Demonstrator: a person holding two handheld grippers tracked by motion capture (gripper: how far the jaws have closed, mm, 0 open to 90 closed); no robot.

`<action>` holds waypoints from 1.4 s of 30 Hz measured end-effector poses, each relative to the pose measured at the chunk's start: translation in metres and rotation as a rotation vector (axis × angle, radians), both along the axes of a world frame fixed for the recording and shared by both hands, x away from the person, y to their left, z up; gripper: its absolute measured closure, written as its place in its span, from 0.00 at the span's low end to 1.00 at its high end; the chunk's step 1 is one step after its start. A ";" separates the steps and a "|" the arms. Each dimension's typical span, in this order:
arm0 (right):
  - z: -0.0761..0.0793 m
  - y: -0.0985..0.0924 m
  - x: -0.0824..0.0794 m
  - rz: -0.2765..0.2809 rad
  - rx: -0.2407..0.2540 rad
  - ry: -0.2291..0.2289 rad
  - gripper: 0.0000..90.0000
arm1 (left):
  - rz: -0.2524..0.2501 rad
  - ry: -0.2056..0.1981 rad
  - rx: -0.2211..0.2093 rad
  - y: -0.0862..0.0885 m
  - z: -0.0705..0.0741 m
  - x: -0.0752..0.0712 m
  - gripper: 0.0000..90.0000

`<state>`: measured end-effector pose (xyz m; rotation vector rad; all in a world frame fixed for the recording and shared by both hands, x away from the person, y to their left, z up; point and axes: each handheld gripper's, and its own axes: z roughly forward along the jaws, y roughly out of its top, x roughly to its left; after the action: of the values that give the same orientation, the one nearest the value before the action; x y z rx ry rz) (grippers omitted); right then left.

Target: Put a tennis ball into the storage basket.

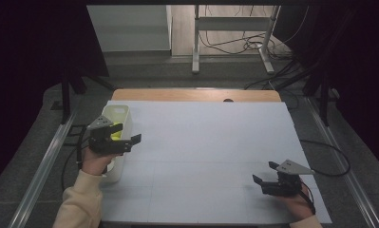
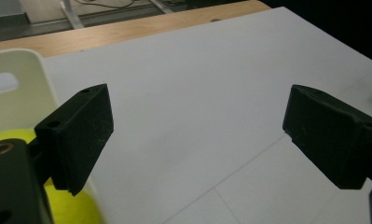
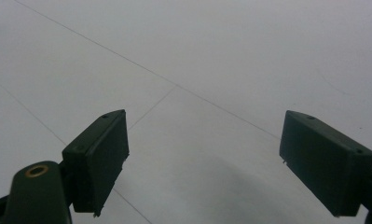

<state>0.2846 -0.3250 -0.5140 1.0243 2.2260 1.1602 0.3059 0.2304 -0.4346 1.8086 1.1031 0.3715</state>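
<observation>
Yellow-green ball, round and fuzzy-looking like a tennis ball, sits inside the white plastic bin at the left edge of the worktop, which is covered in a pale grey-white sheet with faint grid lines. From the high view, the left gripper hangs right over that bin, jaws pointing toward the middle of the worktop and standing wide with nothing between them. A cream sleeve comes up from the bottom to the hand holding it. The right gripper is way over at the near right corner, well apart from the bin, low over the sheet, jaws also spread with nothing in them.

Left gripper view: the 2 black jaws are wide apart, with just bare sheet between them. The ball peeks out at the lower left behind the left-hand jaw, with the bin's white wall and its handle cutout just beyond. The wooden edge of the worktop runs along the top.

Right gripper view: 2 jaws again, spread wide, holding nothing, looking at plain sheet crossed by thin lines.
</observation>
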 end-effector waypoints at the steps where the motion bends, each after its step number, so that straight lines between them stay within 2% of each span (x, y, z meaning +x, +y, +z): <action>1: 0.000 0.000 0.000 0.003 -0.002 -0.002 0.18 | -0.003 -0.011 0.005 -0.002 -0.002 -0.003 0.10; 7: -0.001 0.003 0.003 0.012 -0.005 0.000 0.18 | -0.041 -0.023 -0.012 -0.013 -0.007 -0.013 0.10; 19: 0.001 0.008 0.002 0.038 0.006 -0.011 0.18 | -0.122 -0.020 0.002 -0.045 -0.025 -0.029 0.10; 23: 0.002 0.010 -0.001 0.046 0.015 -0.011 0.18 | -0.149 0.006 -0.002 -0.054 -0.035 -0.036 0.10; 27: 0.004 0.012 -0.004 0.054 0.030 -0.012 0.18 | -0.173 0.017 0.019 -0.061 -0.044 -0.046 0.10; 30: 0.004 0.014 -0.005 0.061 0.026 -0.009 0.18 | -0.190 0.039 0.011 -0.064 -0.052 -0.053 0.11; 36: 0.003 0.014 -0.005 0.061 0.025 -0.004 0.18 | -0.191 0.064 0.067 -0.067 -0.068 -0.061 0.11; 42: 0.003 0.015 -0.006 0.068 0.024 -0.001 0.18 | -0.170 0.069 0.083 -0.060 -0.073 -0.063 0.11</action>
<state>0.2784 -0.3097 -0.5113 0.9637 2.2671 1.2185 0.2431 0.1703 -0.5079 1.9853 0.9845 0.2589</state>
